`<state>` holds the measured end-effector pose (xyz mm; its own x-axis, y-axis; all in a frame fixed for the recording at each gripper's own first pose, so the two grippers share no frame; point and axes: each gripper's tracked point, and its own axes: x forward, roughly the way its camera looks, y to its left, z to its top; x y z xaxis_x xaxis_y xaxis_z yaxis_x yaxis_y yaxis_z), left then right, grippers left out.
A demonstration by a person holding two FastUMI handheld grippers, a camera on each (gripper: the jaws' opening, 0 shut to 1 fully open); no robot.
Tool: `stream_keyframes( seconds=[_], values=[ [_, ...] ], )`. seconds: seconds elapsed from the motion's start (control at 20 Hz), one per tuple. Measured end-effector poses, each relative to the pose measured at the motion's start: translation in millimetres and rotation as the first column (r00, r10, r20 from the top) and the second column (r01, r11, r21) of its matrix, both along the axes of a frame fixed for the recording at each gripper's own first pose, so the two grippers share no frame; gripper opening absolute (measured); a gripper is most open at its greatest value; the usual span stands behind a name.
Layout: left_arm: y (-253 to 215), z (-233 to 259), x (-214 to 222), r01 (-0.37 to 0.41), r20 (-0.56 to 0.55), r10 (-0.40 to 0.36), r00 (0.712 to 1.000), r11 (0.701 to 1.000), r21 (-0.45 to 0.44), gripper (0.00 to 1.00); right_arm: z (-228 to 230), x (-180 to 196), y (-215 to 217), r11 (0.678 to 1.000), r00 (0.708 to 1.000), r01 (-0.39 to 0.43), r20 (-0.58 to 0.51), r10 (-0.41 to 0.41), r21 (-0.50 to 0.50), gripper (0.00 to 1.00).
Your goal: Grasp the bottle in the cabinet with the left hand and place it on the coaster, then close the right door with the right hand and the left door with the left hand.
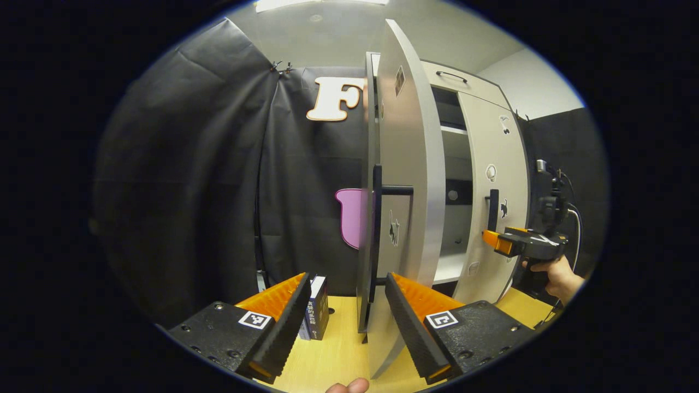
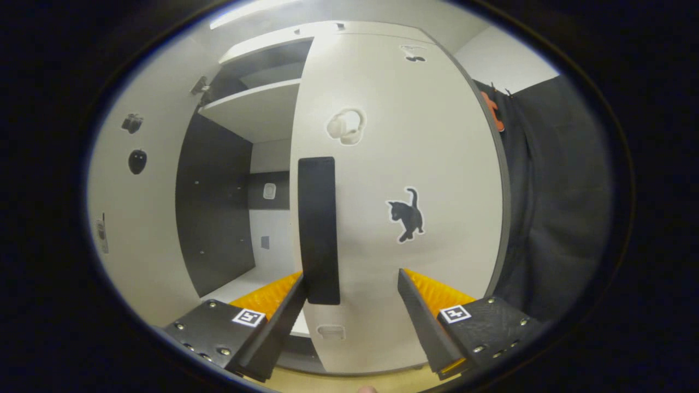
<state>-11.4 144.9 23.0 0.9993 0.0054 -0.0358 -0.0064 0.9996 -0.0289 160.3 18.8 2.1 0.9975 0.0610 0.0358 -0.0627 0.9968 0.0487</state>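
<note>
Black cloth hangs all around the booth, and a tall white wooden cabinet (image 1: 480, 93) stands on a pale yellow wooden tabletop (image 1: 338, 349).

In the left gripper view, the left hand-held gripper (image 1: 349, 322) is open and holds nothing. Right in front of it, between its fingers, is the thin edge of the white left door (image 1: 404, 180), which stands wide open, with its black bar handle (image 1: 377, 218) sticking out. A small dark box (image 1: 318, 308) sits on the tabletop just beside the near finger, on its left. Farther off to the right, a hand (image 1: 557, 275) holds the right hand-held gripper (image 1: 491, 240) close to the white right door (image 1: 499, 207).

In the right gripper view, the right hand-held gripper (image 2: 349, 322) is open too. The flat black handle (image 2: 319, 229) of the right door (image 2: 404, 164), which has a black cat sticker (image 2: 407, 214), is just ahead, a bit to its left. The door looks partly open, and bare shelves show past it.

I cannot see the bottle or the coaster, so I cannot tell where the bottle is now. I think the job is at closing the right door.

What could go wrong? The push could slide off the smooth door. The left door could swing into the left hand-held gripper or bump the small box.
</note>
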Motion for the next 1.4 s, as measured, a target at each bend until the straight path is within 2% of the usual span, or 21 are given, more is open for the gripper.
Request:
stream_keyframes(
  seconds=[0.2,0.25,0.3,0.35,0.55,0.75,1.0,1.1,1.25,1.3,1.4],
  values=[
    [-7.0,1.3,1.6,0.016,0.005,-0.017,1.000,1.000,0.018,0.86,1.7,-27.4,-15.9,1.000,1.000,0.000,0.001,0.000,0.004,1.00],
    [-12.6,1.1,1.9,0.029,0.004,-0.029,1.000,1.000,0.011,0.89,2.5,-34.4,-21.0,1.000,1.000,-0.001,0.002,0.001,0.011,1.00],
    [-22.8,0.6,3.6,0.047,0.002,-0.047,0.999,0.999,-0.001,0.86,3.2,-40.1,-25.7,1.000,1.000,0.001,0.003,-0.001,0.015,1.00],
    [-31.1,-0.5,5.9,0.067,-0.002,-0.067,0.998,0.998,-0.012,0.88,3.8,-46.6,-31.9,1.000,1.000,0.007,0.003,-0.007,0.019,0.97],
    [-71.6,-1.2,13.2,0.136,-0.005,-0.136,0.991,0.990,-0.022,0.86,7.2,-67.9,-50.7,0.999,1.000,0.013,0.002,-0.013,0.031,0.97],
    [-105.2,-2.2,24.6,0.164,0.007,-0.164,0.986,0.986,0.006,0.86,9.8,-83.8,-70.3,0.999,1.000,0.026,0.007,-0.026,0.021,1.00],
    [-135.0,-3.4,41.6,0.198,0.004,-0.198,0.980,0.980,-0.019,0.87,6.0,-94.8,-92.4,0.999,0.999,0.041,-0.008,-0.041,0.033,0.97],
    [-143.2,-6.1,49.9,0.204,0.001,-0.204,0.979,0.979,-0.011,0.89,2.7,-96.7,-99.1,0.998,0.999,0.046,-0.018,-0.045,0.044,1.00],
    [-162.7,-7.9,65.8,0.218,0.005,-0.218,0.976,0.976,-0.008,1.00,-2.4,-97.4,-109.5,0.997,0.998,0.048,-0.035,-0.046,0.055,1.00],
    [-169.0,-9.1,70.9,0.223,0.002,-0.223,0.975,0.975,0.000,0.98,-3.2,-97.5,-114.5,0.997,0.998,0.054,-0.037,-0.052,0.055,1.00],
    [-181.3,-10.4,83.1,0.227,0.005,-0.227,0.974,0.974,0.018,1.00,-5.6,-96.8,-125.3,0.996,0.997,0.068,-0.043,-0.065,0.056,1.00]
  ],
)
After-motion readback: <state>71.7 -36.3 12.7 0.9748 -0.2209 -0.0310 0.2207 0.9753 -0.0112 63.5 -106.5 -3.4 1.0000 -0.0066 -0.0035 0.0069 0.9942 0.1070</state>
